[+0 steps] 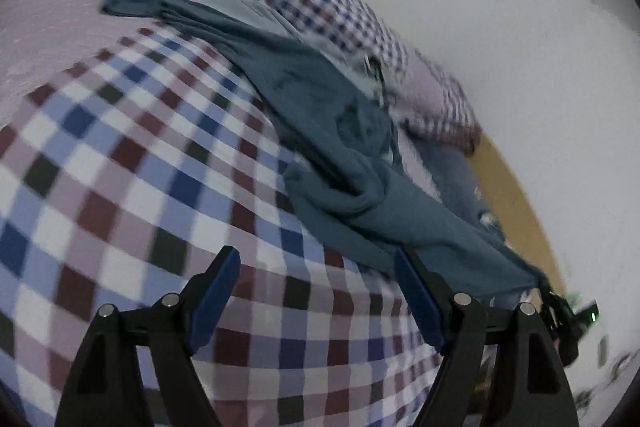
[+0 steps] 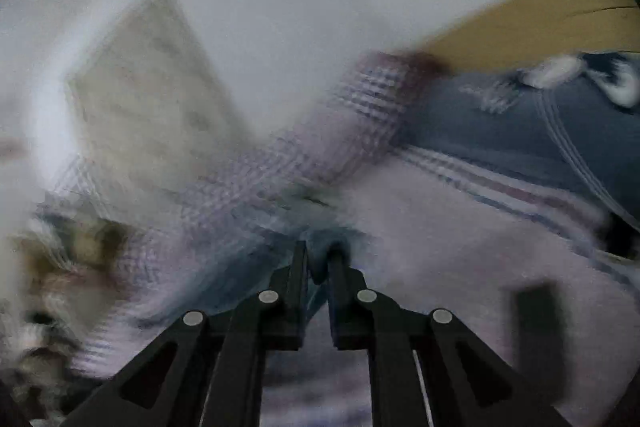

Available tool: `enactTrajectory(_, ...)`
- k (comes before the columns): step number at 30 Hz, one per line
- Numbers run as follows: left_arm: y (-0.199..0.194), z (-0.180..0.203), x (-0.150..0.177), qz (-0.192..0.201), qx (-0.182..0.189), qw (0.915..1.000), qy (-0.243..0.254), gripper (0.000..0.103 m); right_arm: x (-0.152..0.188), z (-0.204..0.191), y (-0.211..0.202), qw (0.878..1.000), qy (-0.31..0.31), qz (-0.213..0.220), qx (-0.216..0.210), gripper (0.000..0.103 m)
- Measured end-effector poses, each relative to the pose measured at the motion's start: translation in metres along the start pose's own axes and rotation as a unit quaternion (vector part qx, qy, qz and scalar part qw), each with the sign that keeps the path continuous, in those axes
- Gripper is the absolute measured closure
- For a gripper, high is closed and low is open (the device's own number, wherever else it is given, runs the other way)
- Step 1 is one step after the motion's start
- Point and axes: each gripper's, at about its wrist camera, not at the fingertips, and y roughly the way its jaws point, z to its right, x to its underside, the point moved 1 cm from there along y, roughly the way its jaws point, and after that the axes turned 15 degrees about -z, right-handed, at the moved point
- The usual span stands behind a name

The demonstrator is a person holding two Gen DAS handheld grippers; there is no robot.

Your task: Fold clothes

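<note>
Checked bedcover (image 1: 132,163) was the work surface, spread under everything. The teal garment (image 1: 320,131) lay stretched across it in a long diagonal, one end on the lilac part, the other pulled taut toward the right gripper (image 2: 320,259), probably to straighten it before folding. Right gripper was clamped narrow on a bunched teal edge, acting as the anchor. Left gripper (image 1: 316,283) hovered wide, holding nothing, its right finger beside the cloth, likely lined up for a second pinch. Right view was badly blurred.
</note>
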Motion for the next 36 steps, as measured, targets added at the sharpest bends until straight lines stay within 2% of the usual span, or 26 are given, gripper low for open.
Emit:
enactTrajectory(3,0.019,0.018,-0.001,-0.01,-0.05,0.9976,0.045,0.021,0.014,0.01,0.029,0.998,0.014,-0.06,0.03,0.092)
enactTrajectory(5,0.029,0.027,0.0,-0.013,-0.081,0.9937,0.076,0.021,0.019,0.001,0.038,0.996,-0.012,-0.075,0.051,0.086)
enactTrajectory(6,0.034,0.03,-0.001,-0.014,-0.087,0.9926,0.084,0.021,0.019,-0.006,0.039,0.995,-0.028,-0.072,0.057,0.071)
enactTrajectory(7,0.039,0.03,-0.003,-0.016,-0.088,0.992,0.089,0.021,0.021,-0.014,0.041,0.995,-0.044,-0.07,0.064,0.057)
enactTrajectory(9,0.049,0.029,-0.009,-0.022,-0.089,0.9916,0.092,0.021,0.026,-0.032,0.05,0.992,-0.073,-0.063,0.076,0.045)
enactTrajectory(11,0.058,0.023,-0.015,-0.03,-0.078,0.9938,0.072,0.021,0.034,-0.046,0.053,0.989,-0.106,-0.057,0.08,0.044)
enactTrajectory(14,0.066,0.01,-0.026,-0.033,-0.027,0.9989,0.02,0.021,0.052,-0.084,0.067,0.982,-0.172,-0.081,-0.001,0.044)
enactTrajectory(16,0.066,0.004,-0.028,-0.029,0.003,0.9996,-0.004,0.021,0.074,-0.126,0.087,0.958,-0.261,-0.114,-0.043,0.044)
enactTrajectory(19,0.065,-0.006,-0.03,-0.022,0.044,0.9982,-0.034,0.021,0.107,-0.177,0.117,0.918,-0.358,-0.153,-0.078,0.046)
enactTrajectory(23,0.062,-0.014,-0.031,-0.017,0.078,0.9951,-0.058,0.021,0.14,-0.225,0.158,0.883,-0.415,-0.194,-0.101,0.046)
enactTrajectory(26,0.058,-0.021,-0.03,-0.012,0.103,0.9916,-0.076,0.021,0.158,-0.248,0.181,0.864,-0.448,-0.205,-0.106,0.046)
enactTrajectory(30,0.05,-0.035,-0.029,-0.002,0.144,0.9832,-0.112,0.021,0.184,-0.272,0.21,0.843,-0.476,-0.225,-0.109,0.051)
enactTrajectory(32,0.045,-0.044,-0.028,0.005,0.173,0.9756,-0.136,0.021,0.192,-0.279,0.22,0.838,-0.48,-0.234,-0.109,0.059)
enactTrajectory(33,0.044,-0.048,-0.027,0.007,0.184,0.9721,-0.146,0.021,0.194,-0.282,0.221,0.836,-0.482,-0.238,-0.113,0.075)
enactTrajectory(34,0.043,-0.05,-0.027,0.008,0.191,0.9695,-0.153,0.021,0.196,-0.284,0.216,0.83,-0.489,-0.238,-0.123,0.101)
enactTrajectory(36,0.042,-0.052,-0.026,0.006,0.199,0.9669,-0.159,0.021,0.199,-0.288,0.207,0.819,-0.503,-0.238,-0.142,0.101)
